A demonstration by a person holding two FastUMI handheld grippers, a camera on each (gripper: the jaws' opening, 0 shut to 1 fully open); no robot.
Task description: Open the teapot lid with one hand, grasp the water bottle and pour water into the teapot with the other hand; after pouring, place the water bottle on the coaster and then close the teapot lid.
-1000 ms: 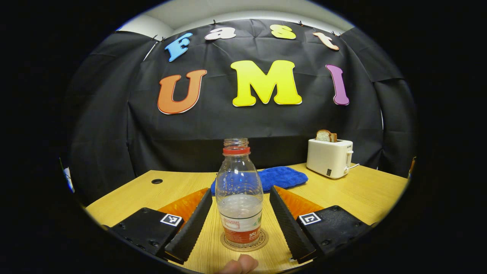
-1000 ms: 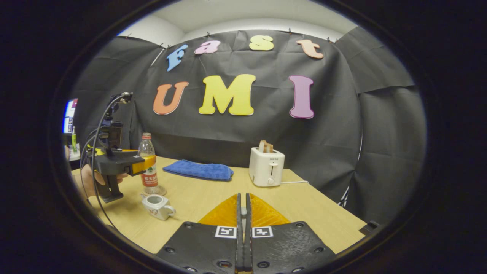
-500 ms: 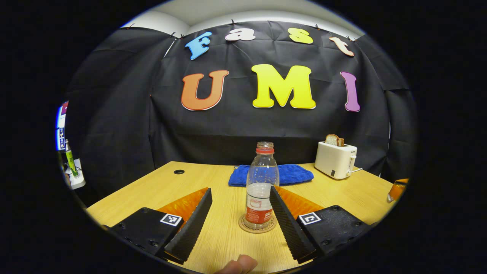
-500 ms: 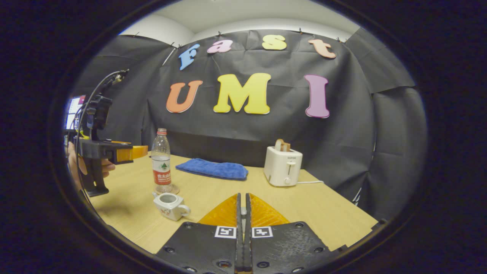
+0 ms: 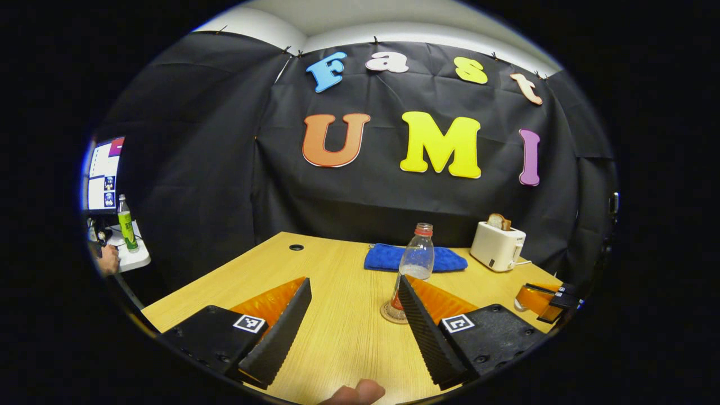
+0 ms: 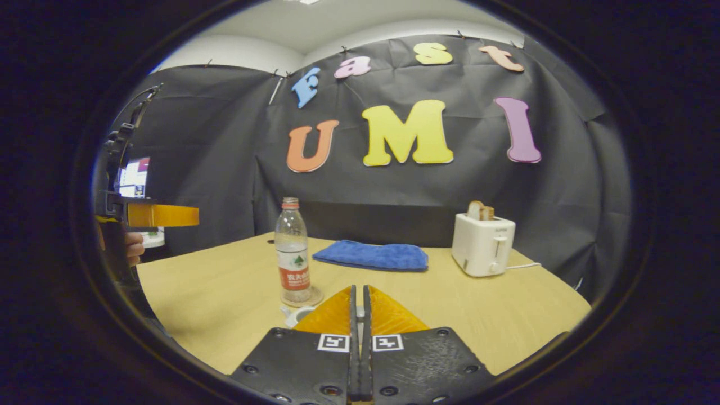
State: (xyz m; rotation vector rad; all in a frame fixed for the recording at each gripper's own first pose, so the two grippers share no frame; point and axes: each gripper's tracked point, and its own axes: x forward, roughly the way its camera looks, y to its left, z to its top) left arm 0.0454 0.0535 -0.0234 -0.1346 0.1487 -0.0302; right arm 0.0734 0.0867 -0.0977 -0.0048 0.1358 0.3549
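Teapot low on table, partly hidden behind right gripper, just beside water bottle standing upright on coaster. Risk: lid replaced blind, right gripper may clip bottle, topple it; whether pressed-together fingers pinch lid, cannot tell. Left gripper fingers spread wide, holding nothing. Versus 1.0 s ago: left gripper backed well off bottle; right gripper swung nearer teapot
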